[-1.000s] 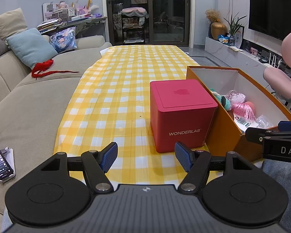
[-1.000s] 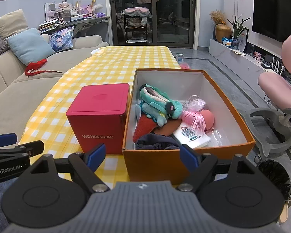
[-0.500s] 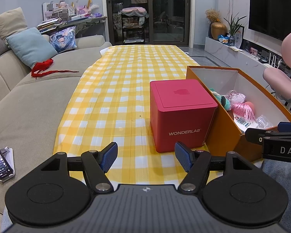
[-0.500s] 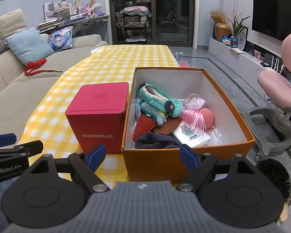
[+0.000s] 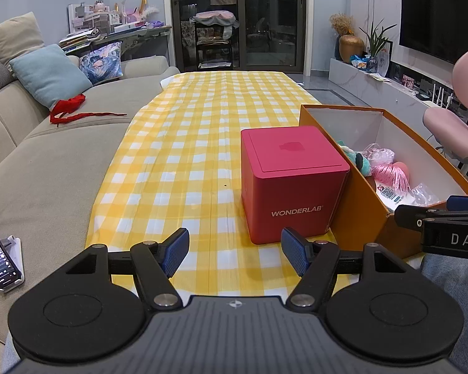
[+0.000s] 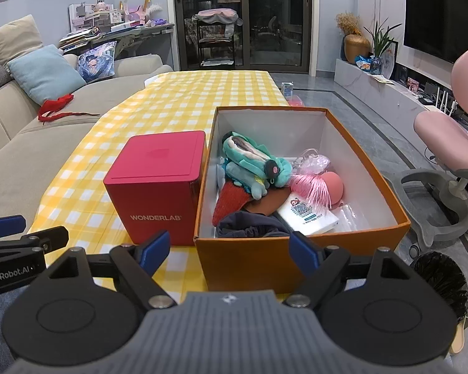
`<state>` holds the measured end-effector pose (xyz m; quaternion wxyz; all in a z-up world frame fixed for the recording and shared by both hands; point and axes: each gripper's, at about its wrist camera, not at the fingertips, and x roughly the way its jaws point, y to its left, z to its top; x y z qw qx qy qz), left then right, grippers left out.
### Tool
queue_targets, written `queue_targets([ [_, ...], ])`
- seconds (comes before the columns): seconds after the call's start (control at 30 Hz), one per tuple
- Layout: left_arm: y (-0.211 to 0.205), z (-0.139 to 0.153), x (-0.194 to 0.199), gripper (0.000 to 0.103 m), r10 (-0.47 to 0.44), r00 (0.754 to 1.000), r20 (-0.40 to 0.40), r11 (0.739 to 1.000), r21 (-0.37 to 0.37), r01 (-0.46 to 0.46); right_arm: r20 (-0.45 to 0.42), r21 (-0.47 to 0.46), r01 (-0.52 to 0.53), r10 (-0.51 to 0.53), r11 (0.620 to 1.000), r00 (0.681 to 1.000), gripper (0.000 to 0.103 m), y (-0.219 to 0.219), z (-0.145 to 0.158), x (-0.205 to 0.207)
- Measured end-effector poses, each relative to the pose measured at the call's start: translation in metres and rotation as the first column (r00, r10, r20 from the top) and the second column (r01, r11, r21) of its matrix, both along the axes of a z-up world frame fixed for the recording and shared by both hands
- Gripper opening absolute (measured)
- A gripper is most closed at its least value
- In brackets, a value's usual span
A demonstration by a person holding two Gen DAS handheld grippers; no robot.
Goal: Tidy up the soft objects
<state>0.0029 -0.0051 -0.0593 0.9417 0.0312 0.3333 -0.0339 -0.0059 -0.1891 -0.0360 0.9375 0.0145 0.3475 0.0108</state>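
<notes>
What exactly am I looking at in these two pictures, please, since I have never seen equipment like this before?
There is no robot here: a person holds a hand-held two-finger gripper in each hand, with a wide-angle camera on each looking forward along its fingers. One picture comes from the left gripper, the other from the right gripper. Both stand open and hold nothing. Ahead is a table under a yellow checked cloth. On it stands a closed red cube box marked WONDERLAB, close beside an open orange cardboard box. The orange box contains soft things, including a teal plush toy, a pink tassel and a dark cloth.
</notes>
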Motion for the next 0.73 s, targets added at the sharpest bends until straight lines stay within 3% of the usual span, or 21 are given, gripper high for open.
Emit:
queue_targets([
  [0.73,0.0001,-0.0013,-0.0008,0.08,-0.018,1.0,0.006,1.0,-0.002,0.018,-0.016,0.002,0.012,-0.012,1.0,1.0,0.082,0.0032,-0.0033,0.0006],
])
